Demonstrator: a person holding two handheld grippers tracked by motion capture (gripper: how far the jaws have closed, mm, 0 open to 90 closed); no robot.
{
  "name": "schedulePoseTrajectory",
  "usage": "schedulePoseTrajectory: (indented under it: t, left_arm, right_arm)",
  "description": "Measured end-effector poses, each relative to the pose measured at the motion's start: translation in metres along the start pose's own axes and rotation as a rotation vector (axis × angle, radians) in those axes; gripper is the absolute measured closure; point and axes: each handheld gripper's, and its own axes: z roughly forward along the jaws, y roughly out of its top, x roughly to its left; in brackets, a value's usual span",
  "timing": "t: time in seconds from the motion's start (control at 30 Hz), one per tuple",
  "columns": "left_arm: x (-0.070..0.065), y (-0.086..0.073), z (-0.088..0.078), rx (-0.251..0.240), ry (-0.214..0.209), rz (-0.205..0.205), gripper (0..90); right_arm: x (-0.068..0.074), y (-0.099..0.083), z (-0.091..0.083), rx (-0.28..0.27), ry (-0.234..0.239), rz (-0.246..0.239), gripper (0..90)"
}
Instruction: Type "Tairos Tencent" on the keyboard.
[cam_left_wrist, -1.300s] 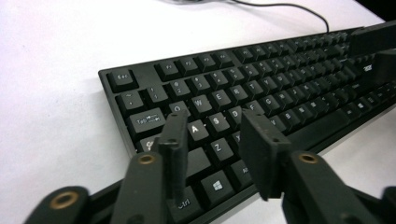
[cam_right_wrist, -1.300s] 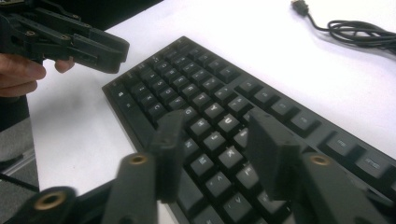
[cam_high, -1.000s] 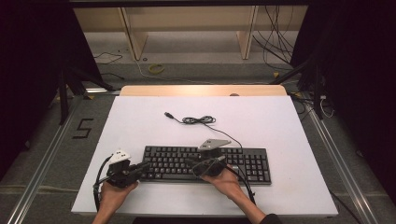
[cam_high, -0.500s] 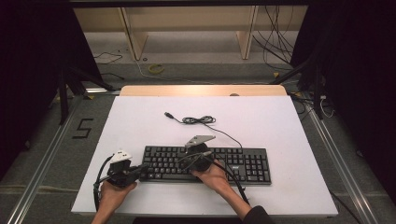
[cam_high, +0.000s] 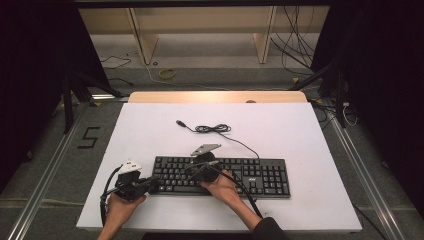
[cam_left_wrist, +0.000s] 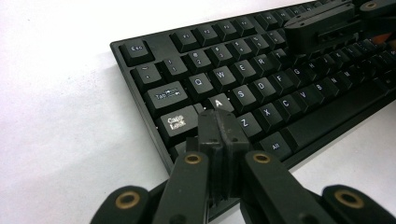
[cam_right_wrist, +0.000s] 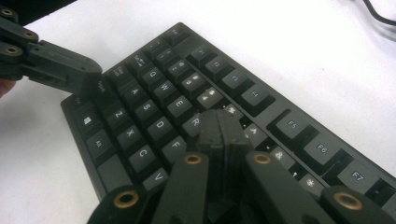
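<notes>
Black keyboard (cam_high: 220, 176) lies low centre of the high view on a white table (cam_high: 300, 135). In the left gripper view, the left gripper (cam_left_wrist: 219, 122) hangs closed, empty, over A. In the right gripper view, the right gripper (cam_right_wrist: 219, 122), pressed together, empty, hovers near R; its blunt tip might strike two keys.

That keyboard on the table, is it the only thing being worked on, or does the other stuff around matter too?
In use:
- black keyboard
- left gripper, jaws shut, at the keyboard's left end
- right gripper, jaws shut, over the letter keys

Lying about:
- the keyboard's cable, loose on the white table
- cables on the floor
</notes>
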Motion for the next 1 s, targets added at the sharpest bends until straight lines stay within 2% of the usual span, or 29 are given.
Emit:
schedulePoseTrajectory:
  t: [0.4,0.73,1.0]
  left_arm:
    - [-0.0021,-0.0003,0.0045,0.021,-0.002,0.010,89.0]
    - [-0.0033,-0.0008,0.0068,0.038,0.008,0.018,89.1]
    - [-0.0044,-0.0011,0.0079,0.043,-0.003,0.018,89.2]
  right_arm:
    - [-0.0016,0.0000,0.0059,0.012,-0.012,0.012,90.0]
    - [-0.0006,0.0005,0.0077,0.016,-0.011,0.004,90.0]
    - [0.0020,-0.0007,0.0100,0.029,-0.032,-0.010,90.0]
